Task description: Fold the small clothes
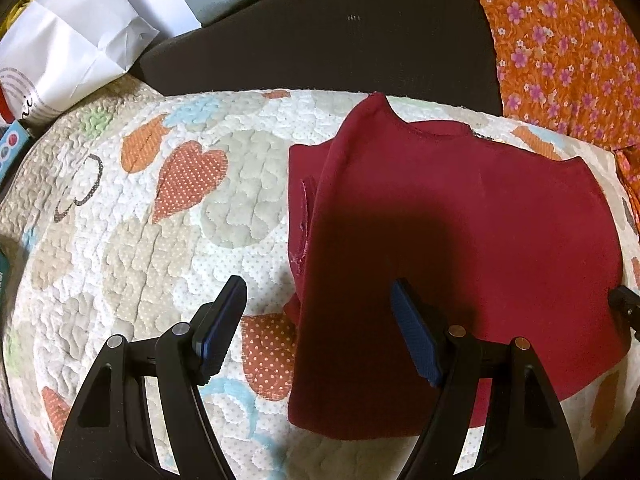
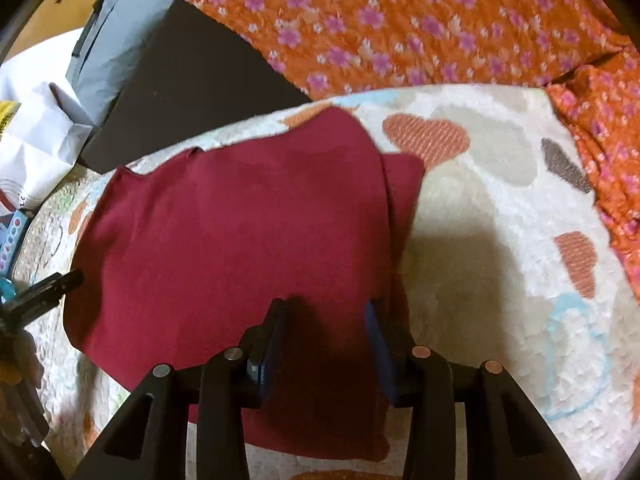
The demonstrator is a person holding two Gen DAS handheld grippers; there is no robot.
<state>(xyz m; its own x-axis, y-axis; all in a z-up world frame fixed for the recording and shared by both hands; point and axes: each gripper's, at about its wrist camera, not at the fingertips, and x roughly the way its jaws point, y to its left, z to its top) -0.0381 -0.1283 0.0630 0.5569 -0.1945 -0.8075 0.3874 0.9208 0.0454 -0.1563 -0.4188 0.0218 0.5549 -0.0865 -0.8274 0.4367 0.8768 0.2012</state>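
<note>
Hovering over a folded red garment with both tools spread

Lying on the heart-patterned quilt is a dark red garment, its left portion already doubled over so that a long fold edge is running from the far corner down toward the near hem. A smaller flap of the same cloth is showing beneath that fold on the left side. In the right wrist view the garment is spreading flat across the quilt, with a narrow strip poking out past its right edge.

The left tool is standing wide apart, released and gripping nothing; its left finger is hanging over bare quilt while its right finger is sitting over the red cloth, so the fold edge is passing between them. Whether either pad is touching the fabric cannot be told.

The right tool is spread less widely, also released, with both blue pads over the near part of the garment and red cloth showing in the gap. Nothing is pinched between them.

Beyond the quilt a dark board is lying, with an orange flowered cloth to the right and white paper bags at the far left
</note>
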